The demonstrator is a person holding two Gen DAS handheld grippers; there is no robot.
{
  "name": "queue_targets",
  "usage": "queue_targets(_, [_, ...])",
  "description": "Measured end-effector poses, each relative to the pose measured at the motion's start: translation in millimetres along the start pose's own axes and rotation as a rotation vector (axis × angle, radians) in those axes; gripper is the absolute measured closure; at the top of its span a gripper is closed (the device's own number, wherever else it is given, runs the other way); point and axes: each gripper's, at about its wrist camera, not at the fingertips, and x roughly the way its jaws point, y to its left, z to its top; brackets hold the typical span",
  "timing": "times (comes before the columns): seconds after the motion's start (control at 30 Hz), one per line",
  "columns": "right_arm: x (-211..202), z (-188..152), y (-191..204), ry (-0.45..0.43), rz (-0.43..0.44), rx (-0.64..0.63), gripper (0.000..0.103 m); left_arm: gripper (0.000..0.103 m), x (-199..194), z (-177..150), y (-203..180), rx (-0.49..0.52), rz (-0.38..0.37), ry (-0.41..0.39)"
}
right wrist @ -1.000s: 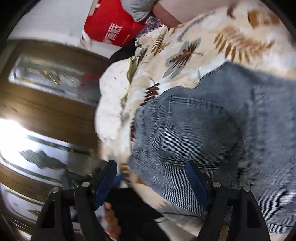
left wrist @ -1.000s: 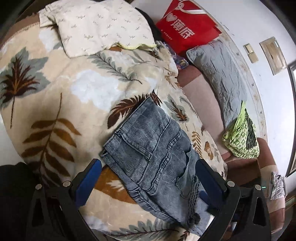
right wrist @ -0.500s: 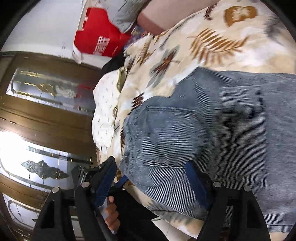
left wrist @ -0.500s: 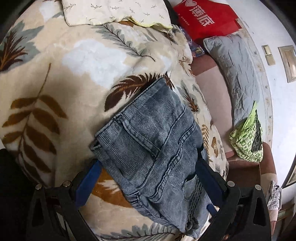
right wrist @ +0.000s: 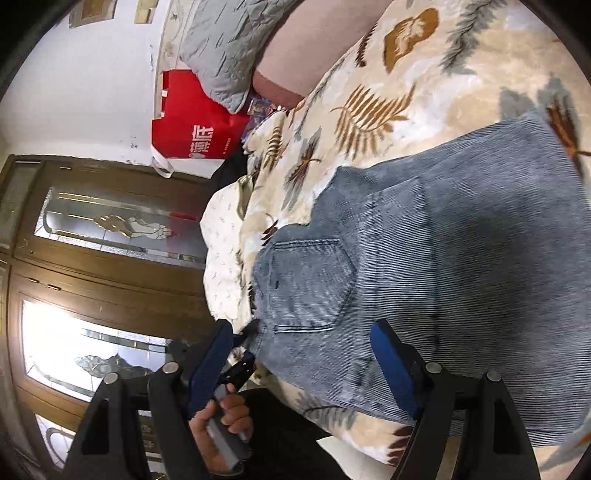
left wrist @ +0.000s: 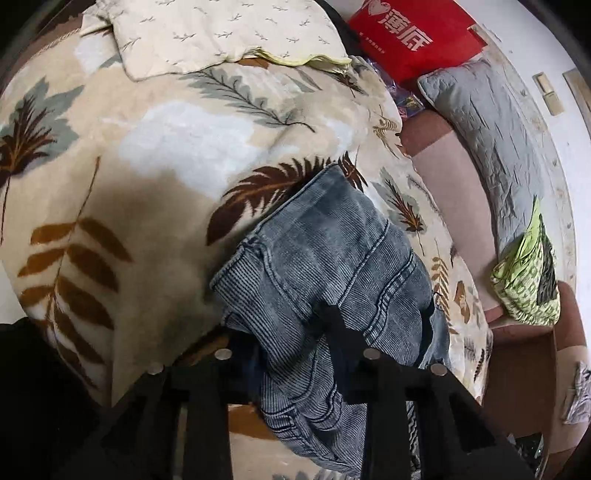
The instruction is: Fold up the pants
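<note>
Grey-blue denim pants (left wrist: 325,266) lie folded on a beige leaf-print blanket (left wrist: 147,155). My left gripper (left wrist: 295,354) is shut on the near waistband corner of the pants, and the cloth bunches up between its black fingers. In the right wrist view the pants (right wrist: 424,266) show a back pocket. My right gripper (right wrist: 306,354) is open, with its blue pads on either side of the waistband edge, just above the cloth. The left gripper (right wrist: 245,363) and the hand holding it show at lower left there.
A cream pillow (left wrist: 221,33) lies at the blanket's far end. A red bag (left wrist: 410,33), a grey cushion (left wrist: 491,140) and a green patterned bag (left wrist: 528,280) sit along the pink sofa by the wall. A wooden glass door (right wrist: 92,258) stands at the left.
My left gripper has closed from wide open onto the pants' waistband corner and moved forward. My right gripper has shifted over the pants and stays open.
</note>
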Motion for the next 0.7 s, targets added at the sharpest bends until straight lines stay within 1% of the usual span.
queue_targets(0.13, [30,9,13,0.028,0.008,0.011,0.023,0.08,-3,0,4,-0.005,-0.018,-0.005])
queue_targets(0.17, [42,13,15,0.041,0.016,0.028,0.023,0.085,-3,1,5,-0.007,-0.021,-0.009])
queue_targets(0.23, [62,16,17,0.058,0.041,0.073,0.023,0.085,-4,1,6,-0.009,-0.032,-0.011])
queue_targets(0.3, [83,19,21,0.082,0.067,0.079,0.023,0.086,-4,0,7,-0.006,-0.034,-0.013])
queue_targets(0.33, [98,20,20,0.102,0.052,0.078,0.02,0.086,-5,-1,5,-0.001,-0.032,-0.015])
queue_targets(0.37, [115,21,14,0.142,0.001,0.098,0.02,0.086,-5,-1,4,0.003,-0.031,-0.016])
queue_targets(0.4, [133,19,5,0.201,-0.08,0.121,0.021,0.086,-6,-1,4,0.005,-0.031,-0.015])
queue_targets(0.43, [135,20,5,0.194,-0.103,0.112,0.022,0.086,-8,-1,3,0.015,-0.028,-0.02])
queue_targets(0.5, [122,21,20,0.175,-0.073,0.089,0.022,0.088,-10,-1,0,0.032,-0.024,-0.029])
queue_targets(0.53, [108,22,28,0.146,-0.065,0.055,0.022,0.088,-11,-1,-4,0.045,-0.016,-0.034])
queue_targets(0.6, [80,22,36,0.09,-0.107,-0.008,0.021,0.09,-16,-3,-14,0.087,-0.01,-0.06])
queue_targets(0.63, [65,21,35,0.069,-0.124,-0.03,0.021,0.09,-21,-5,-25,0.135,-0.007,-0.086])
queue_targets(0.7, [29,19,21,0.014,-0.17,-0.041,0.021,0.091,-29,-8,-42,0.2,-0.015,-0.119])
